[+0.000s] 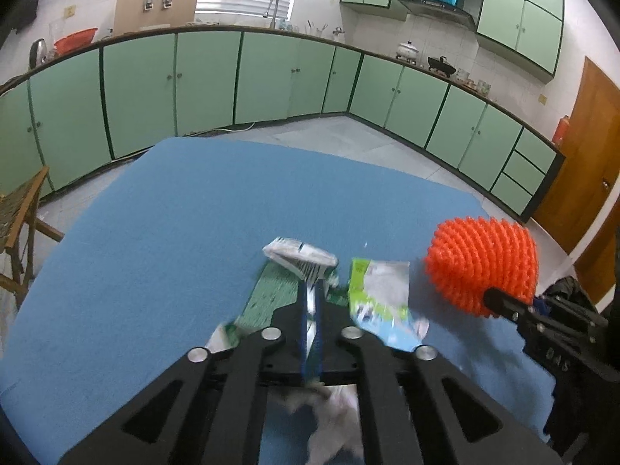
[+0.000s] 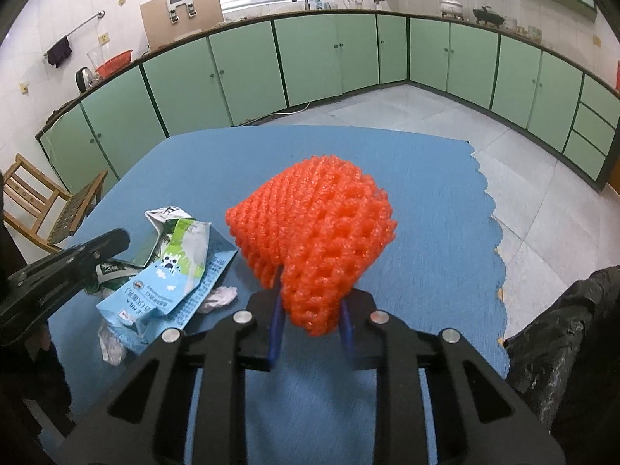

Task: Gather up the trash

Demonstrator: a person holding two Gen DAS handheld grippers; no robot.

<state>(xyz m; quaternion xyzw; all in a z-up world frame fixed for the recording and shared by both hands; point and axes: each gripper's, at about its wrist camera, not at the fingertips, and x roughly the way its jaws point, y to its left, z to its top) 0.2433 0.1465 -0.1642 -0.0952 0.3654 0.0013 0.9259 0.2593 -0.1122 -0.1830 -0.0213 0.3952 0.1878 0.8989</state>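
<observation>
My left gripper (image 1: pixel 310 290) is shut on a flattened green carton (image 1: pixel 271 290) and holds it over the blue table cloth (image 1: pixel 193 213). A flattened blue and green milk carton (image 1: pixel 378 294) lies just to its right, with crumpled white tissue (image 1: pixel 333 422) below. My right gripper (image 2: pixel 314 302) is shut on an orange foam fruit net (image 2: pixel 314 232) and holds it above the cloth. The net also shows in the left wrist view (image 1: pixel 482 261). In the right wrist view the milk carton (image 2: pixel 170 275), tissue (image 2: pixel 221 296) and left gripper (image 2: pixel 97 252) lie to the left.
A black trash bag (image 2: pixel 562 341) sits at the table's right edge. A wooden chair (image 2: pixel 50 209) stands left of the table. Green kitchen cabinets (image 2: pixel 310 62) line the far walls. The cloth's right edge (image 2: pixel 492 213) is scalloped, with tiled floor beyond.
</observation>
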